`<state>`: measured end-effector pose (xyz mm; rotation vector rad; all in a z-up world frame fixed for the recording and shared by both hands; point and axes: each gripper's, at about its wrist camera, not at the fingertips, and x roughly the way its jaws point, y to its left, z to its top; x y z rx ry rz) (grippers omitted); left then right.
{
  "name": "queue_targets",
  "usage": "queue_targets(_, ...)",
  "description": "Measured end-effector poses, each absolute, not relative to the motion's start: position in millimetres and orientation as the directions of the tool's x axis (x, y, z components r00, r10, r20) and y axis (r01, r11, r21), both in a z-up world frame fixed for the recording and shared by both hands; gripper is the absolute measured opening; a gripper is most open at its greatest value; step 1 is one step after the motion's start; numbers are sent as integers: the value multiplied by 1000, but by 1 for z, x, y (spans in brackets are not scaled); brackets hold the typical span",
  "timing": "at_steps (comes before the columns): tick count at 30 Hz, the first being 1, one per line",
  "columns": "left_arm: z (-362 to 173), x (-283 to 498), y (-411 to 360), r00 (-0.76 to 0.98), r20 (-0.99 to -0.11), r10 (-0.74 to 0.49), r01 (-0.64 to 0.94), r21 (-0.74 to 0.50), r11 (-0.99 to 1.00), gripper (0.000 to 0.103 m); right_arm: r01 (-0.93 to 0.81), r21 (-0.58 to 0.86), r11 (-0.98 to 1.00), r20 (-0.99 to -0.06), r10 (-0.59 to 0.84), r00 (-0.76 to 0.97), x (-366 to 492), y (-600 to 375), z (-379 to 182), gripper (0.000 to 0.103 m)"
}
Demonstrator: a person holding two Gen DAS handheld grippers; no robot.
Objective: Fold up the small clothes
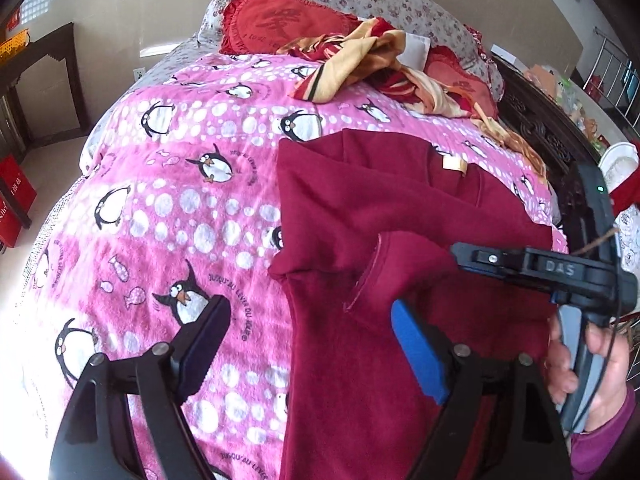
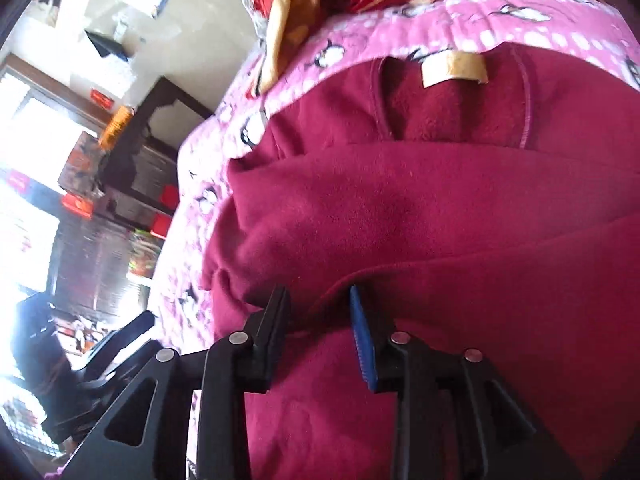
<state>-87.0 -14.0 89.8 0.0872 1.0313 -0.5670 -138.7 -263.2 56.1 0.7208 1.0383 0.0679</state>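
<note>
A dark red fleece garment [image 1: 400, 208] lies partly folded on a pink penguin blanket [image 1: 168, 200], its cream neck label [image 1: 454, 165] facing up. My left gripper [image 1: 310, 308] is open wide over the garment's near left edge, one finger above the blanket and the blue-padded finger [image 1: 416, 352] above the fleece, with nothing pressed. At the right a hand [image 1: 600, 368] holds my right gripper [image 1: 460, 258] low over the garment. In the right wrist view the right gripper [image 2: 318, 300] stands slightly open at a folded edge of the garment [image 2: 440, 208]; its pads do not pinch the fleece. The label [image 2: 454, 66] lies beyond.
A crumpled red and cream striped cloth [image 1: 360, 64] and red heart pillows [image 1: 276, 20] lie at the head of the bed. Dark carved wood [image 1: 532, 120] runs along the bed's right side. A red box [image 1: 14, 200] and dark furniture [image 2: 152, 152] stand on the floor beyond the left edge.
</note>
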Motion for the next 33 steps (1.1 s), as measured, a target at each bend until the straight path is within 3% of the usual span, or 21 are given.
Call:
queue_targets(9,53,-73,-69,325,-864,-384,525,-173,833,85,322,539,779,-766,293,572,-228,-301,90,18)
queue_targets(10,51,-74,-76,309,-865,-396,543,-181,820,77,338,530,778,-771,275,575,-238,-308,91,18)
queue_targets(11,49,-75,-82,292,-868,-402,563,-184,806,51,351,523,777,-774,259,578,-246,-314,94,18)
queue_targets(13,48,-78,-92,249,-880,-404,588,-193,785,19,389,503,771,-781,213,587,-264,-328,96,18)
queue_targets(14,52,-80,-95,241,-876,-417,597,-205,776,13,407,496,767,-784,195,590,-268,-336,94,18)
queue_targets(23,122,-57,-91,350,-789,-506,604,-223,765,11,568,428,703,-807,14,591,-294,-398,94,19)
queue_targets(27,110,-39,-93,360,-814,-456,564,-199,802,11,605,375,702,-811,-68,581,-284,-413,94,29)
queue_targets(33,81,-33,-91,319,-855,-409,541,-190,819,11,613,362,702,-827,-62,559,-255,-436,80,35)
